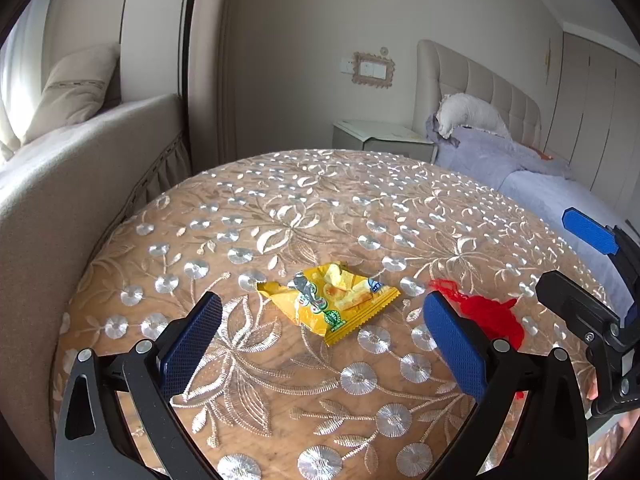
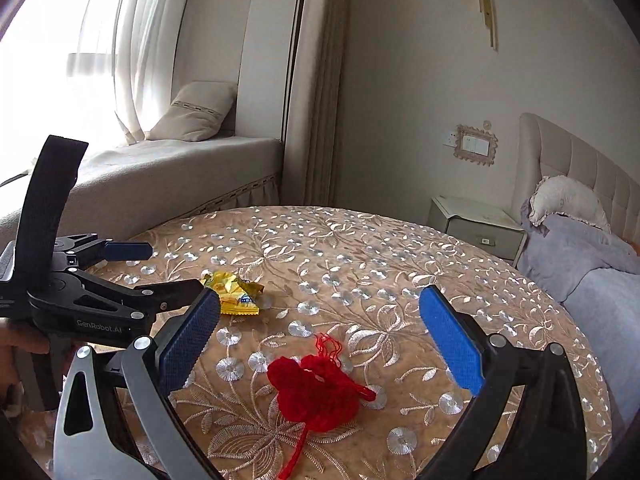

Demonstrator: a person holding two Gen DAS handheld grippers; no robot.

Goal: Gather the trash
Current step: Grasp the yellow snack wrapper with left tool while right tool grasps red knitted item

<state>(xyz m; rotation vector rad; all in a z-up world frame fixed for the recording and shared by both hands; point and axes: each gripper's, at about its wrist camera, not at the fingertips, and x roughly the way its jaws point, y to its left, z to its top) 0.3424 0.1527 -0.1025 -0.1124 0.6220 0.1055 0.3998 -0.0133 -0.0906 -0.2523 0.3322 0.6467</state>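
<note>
yellow wrapper: the crumpled yellow foil snack wrapper point(image 1: 330, 302) is lying flat near the middle of the round worktop with the embroidered beige floral cloth point(image 1: 304, 200), not yet lifted; in the right wrist view it point(image 2: 234, 294) is sitting farther back and to the left.
red yarn: the tangled red crochet yarn piece with loose threads point(image 2: 316, 390) is resting on the cloth to the wrapper's right, near it but apart; in the left wrist view it point(image 1: 486, 312) is partly hiding behind a blue pad.
progress: by my reading nothing is collected yet, as both pieces are lying loose on the cloth and no bin or bag is showing in either view.
left hand-held gripper: the left hand-held gripper point(image 1: 322, 340) is hovering low with its blue pads spread wide, holding nothing, and the wrapper is sitting just ahead between the fingertips.
right hand-held gripper: the right hand-held gripper point(image 2: 318, 340) is likewise spread wide and empty, angling down so the yarn is lying between its fingers.
pose: the two grippers are sitting side by side, each facing its own piece; fingers of a hand point(image 2: 20, 342) are gripping the left tool's handle.
surroundings: a bed with lilac bedding point(image 1: 532, 168) is standing beyond the worktop.
</note>
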